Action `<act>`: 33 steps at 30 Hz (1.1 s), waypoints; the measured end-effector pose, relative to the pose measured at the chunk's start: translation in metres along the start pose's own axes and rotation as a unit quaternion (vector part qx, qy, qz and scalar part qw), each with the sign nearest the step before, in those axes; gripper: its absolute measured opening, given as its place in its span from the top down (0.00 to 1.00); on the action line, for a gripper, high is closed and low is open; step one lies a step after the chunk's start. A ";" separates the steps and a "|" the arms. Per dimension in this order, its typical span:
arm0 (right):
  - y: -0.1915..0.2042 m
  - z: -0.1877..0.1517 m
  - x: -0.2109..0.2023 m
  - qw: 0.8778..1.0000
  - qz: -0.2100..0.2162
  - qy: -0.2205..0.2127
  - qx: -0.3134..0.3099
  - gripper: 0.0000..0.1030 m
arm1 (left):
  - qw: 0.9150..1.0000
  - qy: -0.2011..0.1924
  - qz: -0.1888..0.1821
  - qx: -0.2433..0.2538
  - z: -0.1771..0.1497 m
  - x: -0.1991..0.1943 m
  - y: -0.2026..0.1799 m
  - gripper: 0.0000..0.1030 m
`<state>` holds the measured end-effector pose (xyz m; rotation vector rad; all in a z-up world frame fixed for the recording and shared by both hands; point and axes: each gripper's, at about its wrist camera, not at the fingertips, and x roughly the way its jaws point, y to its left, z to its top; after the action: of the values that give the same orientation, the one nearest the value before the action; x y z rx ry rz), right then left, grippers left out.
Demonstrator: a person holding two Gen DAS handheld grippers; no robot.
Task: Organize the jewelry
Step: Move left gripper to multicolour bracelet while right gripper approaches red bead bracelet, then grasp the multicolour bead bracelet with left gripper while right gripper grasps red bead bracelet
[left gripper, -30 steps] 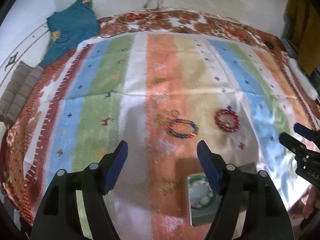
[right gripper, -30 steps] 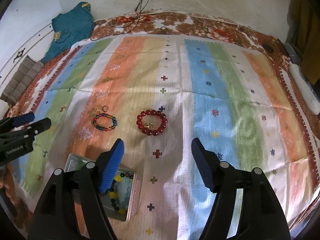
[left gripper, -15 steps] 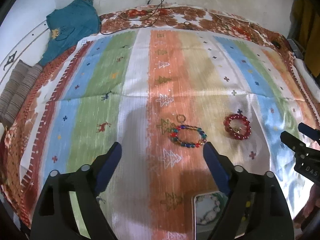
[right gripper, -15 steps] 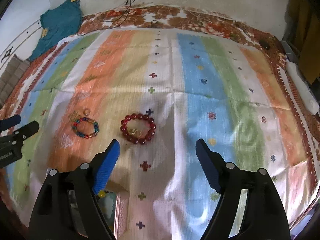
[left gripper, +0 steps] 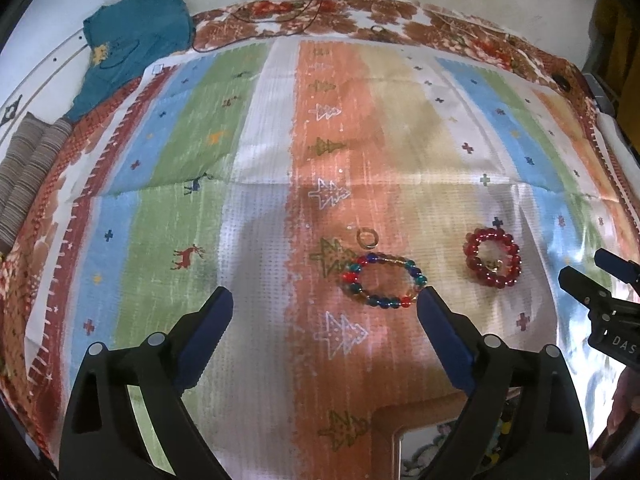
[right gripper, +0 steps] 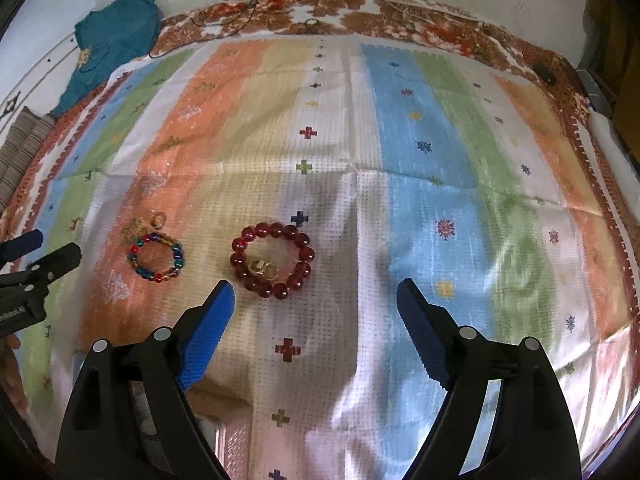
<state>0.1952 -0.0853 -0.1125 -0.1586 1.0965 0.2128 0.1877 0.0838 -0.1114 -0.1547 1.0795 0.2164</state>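
We're on the approach, both tools coming down over the striped woven cloth (left gripper: 256,240), nothing picked up yet. Our left gripper (left gripper: 324,308) has just been spreading its jaws, empty; the multicoloured glass-bead bracelet (left gripper: 384,280) lies just ahead, beside its right fingertip. Our right gripper (right gripper: 316,296), also just widening and empty, has the dark red bead bracelet (right gripper: 272,260) just beyond its left fingertip. Next, we reckon: centre, lower, close.

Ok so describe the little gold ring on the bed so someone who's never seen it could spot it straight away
Start from the striped bedspread and find its orange stripe with the tree motifs. On that stripe lies a multicoloured bead bracelet, left of an all-red bead bracelet. The small gold ring lies on the cloth just beyond the multicoloured one; it is a plain metal band, far smaller than either, with no beads.
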 end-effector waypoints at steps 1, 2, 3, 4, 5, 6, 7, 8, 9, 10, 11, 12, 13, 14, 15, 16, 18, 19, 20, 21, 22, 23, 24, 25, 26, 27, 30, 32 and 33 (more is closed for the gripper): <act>0.000 0.001 0.004 1.000 0.001 0.003 0.000 0.19 | 1.000 0.003 -0.002 -0.001 0.001 0.002 0.000 0.11; 0.000 0.002 0.006 1.000 0.003 0.005 0.001 0.19 | 1.000 0.007 -0.003 0.000 0.001 0.006 0.000 0.11; 0.000 0.003 0.008 1.000 0.004 0.007 0.003 0.19 | 1.000 0.010 -0.002 0.003 0.002 0.008 0.000 0.11; 0.000 0.004 0.011 1.000 0.004 0.009 0.005 0.19 | 1.000 0.014 0.000 0.007 0.003 0.012 -0.001 0.11; 0.000 0.005 0.012 1.000 0.004 0.010 0.005 0.19 | 1.000 0.016 0.000 0.010 0.003 0.014 -0.002 0.11; 0.000 0.006 0.014 1.000 0.003 0.011 0.004 0.19 | 1.000 0.018 0.001 0.013 0.004 0.017 -0.003 0.11; 0.001 0.006 0.016 1.000 0.002 0.012 0.004 0.19 | 1.000 0.020 0.001 0.015 0.005 0.019 -0.003 0.11; 0.002 0.006 0.018 1.000 0.001 0.015 0.003 0.19 | 1.000 0.022 0.000 0.018 0.006 0.022 -0.004 0.11; 0.002 0.007 0.020 1.000 0.001 0.016 0.003 0.19 | 0.999 0.025 0.000 0.021 0.006 0.025 -0.004 0.11; 0.001 0.007 0.023 1.000 0.000 0.018 0.003 0.19 | 0.999 0.027 0.000 0.023 0.007 0.027 -0.004 0.11; 0.001 0.007 0.025 1.000 -0.002 0.020 0.004 0.19 | 0.999 0.030 0.002 0.024 0.007 0.031 -0.004 0.11; 0.000 0.007 0.028 1.000 -0.004 0.024 0.005 0.19 | 0.999 0.033 0.003 0.024 0.007 0.034 -0.004 0.11; -0.001 0.007 0.031 1.000 -0.005 0.027 0.005 0.19 | 0.999 0.036 0.004 0.025 0.007 0.038 -0.003 0.11; -0.001 0.008 0.033 1.000 -0.006 0.029 0.006 0.19 | 0.999 0.038 0.005 0.025 0.007 0.041 -0.003 0.11; -0.002 0.008 0.035 0.999 -0.007 0.030 0.007 0.19 | 0.999 0.041 0.007 0.026 0.007 0.044 -0.003 0.11; -0.004 0.009 0.038 0.999 -0.011 0.031 0.009 0.19 | 0.999 0.044 0.006 0.026 0.007 0.047 -0.002 0.12; -0.005 0.010 0.043 0.999 -0.013 0.035 0.015 0.19 | 0.999 0.047 0.004 0.026 0.007 0.050 -0.003 0.12; -0.006 0.011 0.046 0.999 -0.011 0.037 0.019 0.19 | 0.999 0.048 0.002 0.025 0.007 0.052 -0.002 0.13; -0.006 0.011 0.049 0.999 -0.009 0.041 0.021 0.19 | 0.998 0.050 0.001 0.025 0.007 0.053 -0.002 0.13; -0.006 0.011 0.052 0.999 -0.008 0.045 0.021 0.19 | 0.998 0.052 0.001 0.025 0.007 0.055 -0.002 0.14; -0.006 0.012 0.054 0.999 -0.008 0.046 0.021 0.19 | 0.998 0.055 0.001 0.025 0.007 0.056 -0.002 0.16; -0.005 0.012 0.056 0.999 -0.008 0.048 0.021 0.19 | 0.998 0.057 0.000 0.024 0.008 0.058 -0.001 0.17; -0.005 0.013 0.057 0.999 -0.009 0.049 0.022 0.19 | 0.998 0.058 -0.001 0.024 0.008 0.059 -0.001 0.17; -0.005 0.015 0.059 0.998 -0.010 0.050 0.024 0.19 | 0.998 0.059 -0.001 0.023 0.009 0.061 0.000 0.18; -0.005 0.015 0.060 0.998 -0.011 0.050 0.025 0.19 | 0.998 0.060 -0.001 0.023 0.009 0.062 0.001 0.19; -0.005 0.016 0.062 0.998 -0.012 0.050 0.026 0.19 | 0.998 0.062 -0.002 0.022 0.009 0.064 0.001 0.19; -0.004 0.018 0.067 0.998 -0.018 0.051 0.023 0.19 | 0.998 0.062 -0.003 0.033 0.008 0.067 -0.002 0.22; -0.004 0.018 0.071 0.998 -0.015 0.055 0.022 0.19 | 0.997 0.060 0.001 0.046 0.008 0.068 -0.004 0.23; -0.004 0.018 0.073 0.998 -0.018 0.057 0.021 0.20 | 0.997 0.060 -0.001 0.048 0.008 0.069 -0.005 0.24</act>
<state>0.2441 -0.0785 -0.1691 -0.1549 1.2104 0.1505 0.2274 0.0878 -0.1681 -0.0839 1.2069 0.1541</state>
